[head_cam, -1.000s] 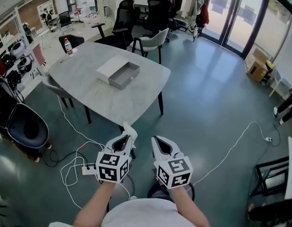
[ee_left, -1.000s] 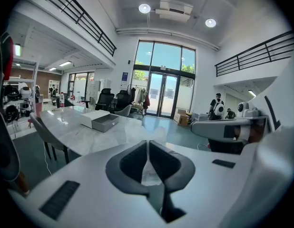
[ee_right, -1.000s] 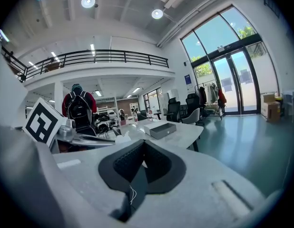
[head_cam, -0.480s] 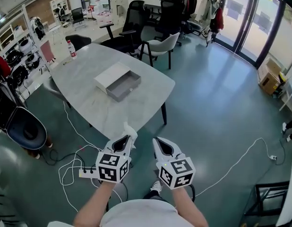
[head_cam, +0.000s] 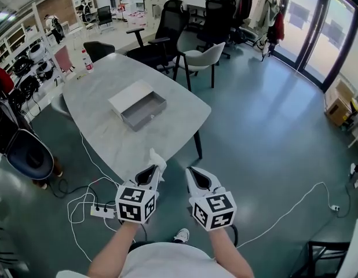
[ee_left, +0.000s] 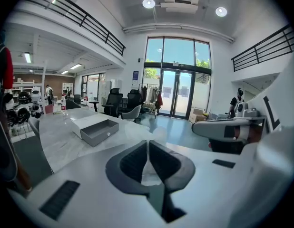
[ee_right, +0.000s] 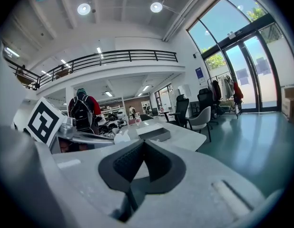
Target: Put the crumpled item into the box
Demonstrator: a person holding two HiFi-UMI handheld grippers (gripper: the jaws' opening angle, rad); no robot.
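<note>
A crumpled white item [head_cam: 156, 158] sticks out of the tips of my left gripper [head_cam: 157, 169], which is shut on it. In the left gripper view the white item [ee_left: 149, 171] shows pinched between the dark pads. My right gripper [head_cam: 189, 172] is beside it, shut with nothing between its pads. Both are held low over the floor, short of the table's near edge. An open grey box [head_cam: 143, 110] with its white lid alongside lies on the grey table [head_cam: 98, 91], ahead and to the left. The box [ee_left: 98, 131] appears in the left gripper view, and the box [ee_right: 154, 133] in the right gripper view.
A bottle [head_cam: 87, 59] stands at the table's far left end. Office chairs [head_cam: 199, 57] ring the far side. A white power strip with cables [head_cam: 101, 211] lies on the floor to my left. A dark round chair [head_cam: 25, 155] stands at the left edge.
The table and box have come nearer and shifted left in the head view. Both grippers keep their pose, the left one still shut on the crumpled item.
</note>
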